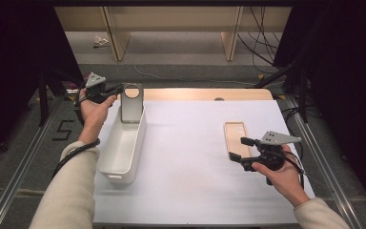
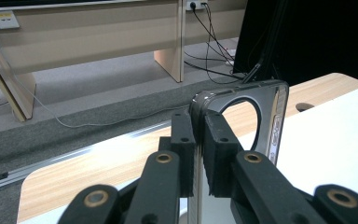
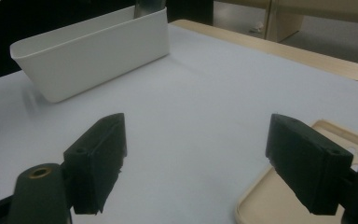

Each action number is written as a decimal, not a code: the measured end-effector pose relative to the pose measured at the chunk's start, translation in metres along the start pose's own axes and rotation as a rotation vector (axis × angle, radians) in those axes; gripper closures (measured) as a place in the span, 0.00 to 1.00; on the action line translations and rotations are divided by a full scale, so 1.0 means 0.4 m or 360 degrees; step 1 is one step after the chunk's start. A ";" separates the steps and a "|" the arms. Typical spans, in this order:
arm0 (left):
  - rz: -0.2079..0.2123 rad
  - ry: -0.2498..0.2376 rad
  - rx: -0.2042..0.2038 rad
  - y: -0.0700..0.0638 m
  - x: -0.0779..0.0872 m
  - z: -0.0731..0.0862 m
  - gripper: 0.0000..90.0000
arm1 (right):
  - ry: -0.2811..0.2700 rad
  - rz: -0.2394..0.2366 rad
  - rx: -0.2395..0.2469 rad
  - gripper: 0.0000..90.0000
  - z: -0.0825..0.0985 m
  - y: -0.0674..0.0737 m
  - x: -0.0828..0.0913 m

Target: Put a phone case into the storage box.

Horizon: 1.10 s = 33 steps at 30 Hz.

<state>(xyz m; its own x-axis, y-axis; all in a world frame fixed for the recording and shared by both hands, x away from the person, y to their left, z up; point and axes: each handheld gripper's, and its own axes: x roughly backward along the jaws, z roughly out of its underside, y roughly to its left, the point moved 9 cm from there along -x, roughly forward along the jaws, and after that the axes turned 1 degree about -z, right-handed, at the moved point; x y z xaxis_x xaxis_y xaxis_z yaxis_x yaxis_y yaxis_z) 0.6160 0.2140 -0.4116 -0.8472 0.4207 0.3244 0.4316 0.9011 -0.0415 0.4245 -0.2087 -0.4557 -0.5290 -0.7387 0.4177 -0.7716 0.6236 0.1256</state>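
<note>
A dark phone case (image 1: 132, 102) stands upright over the far end of the white bin (image 1: 122, 148), pinched along its left edge by my left tool (image 1: 117, 89) — jaws clenched on the rim, as the left gripper view shows, with the round camera cutout at the top. The case's long axis runs straight up and down, its lower end already inside the bin's walls; whether it touches the bottom I cannot tell. The bin lies lengthwise away from me on the left half of the table (image 1: 186, 157), so the case would have to tip toward me, I judge, to lie flat along it.

Well apart, on the right side, a tan phone case (image 1: 235, 138) lies flat with its long axis also running away from me. My right tool (image 1: 238, 150) hovers just at its near end, released, jaws spread wide and gripping nothing — the tan case sits beside its right-hand jaw in the right gripper view. That hand is plainly the nearer one for it.
</note>
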 end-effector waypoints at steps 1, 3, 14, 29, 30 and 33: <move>0.0001 0.0002 -0.0005 0.000 -0.001 0.001 0.92 | -0.0001 0.0000 0.0000 0.24 0.000 0.000 -0.001; -0.0002 0.0004 -0.0004 0.000 -0.002 0.003 0.92 | 0.0003 -0.0002 0.0001 0.24 0.001 0.000 -0.001; -0.0013 0.0036 0.0009 0.010 -0.008 0.023 0.91 | 0.0005 -0.0003 -0.0002 0.24 0.003 0.000 -0.003; -0.0043 0.0091 0.0014 0.026 -0.017 0.053 0.88 | 0.0006 -0.0005 -0.0004 0.24 0.004 -0.001 -0.004; -0.0048 0.0094 0.0014 0.027 -0.017 0.053 0.88 | 0.0005 -0.0005 -0.0003 0.24 0.004 -0.001 -0.004; -0.0056 0.0107 0.0012 0.027 -0.019 0.055 0.85 | 0.0007 -0.0006 -0.0001 0.24 0.004 -0.001 -0.004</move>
<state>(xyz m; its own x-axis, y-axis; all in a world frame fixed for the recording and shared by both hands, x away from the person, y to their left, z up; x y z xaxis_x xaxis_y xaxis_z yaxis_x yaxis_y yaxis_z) 0.6203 0.2227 -0.4352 -0.8389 0.3810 0.3886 0.3994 0.9161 -0.0359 0.4252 -0.2082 -0.4578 -0.5245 -0.7400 0.4211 -0.7735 0.6208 0.1275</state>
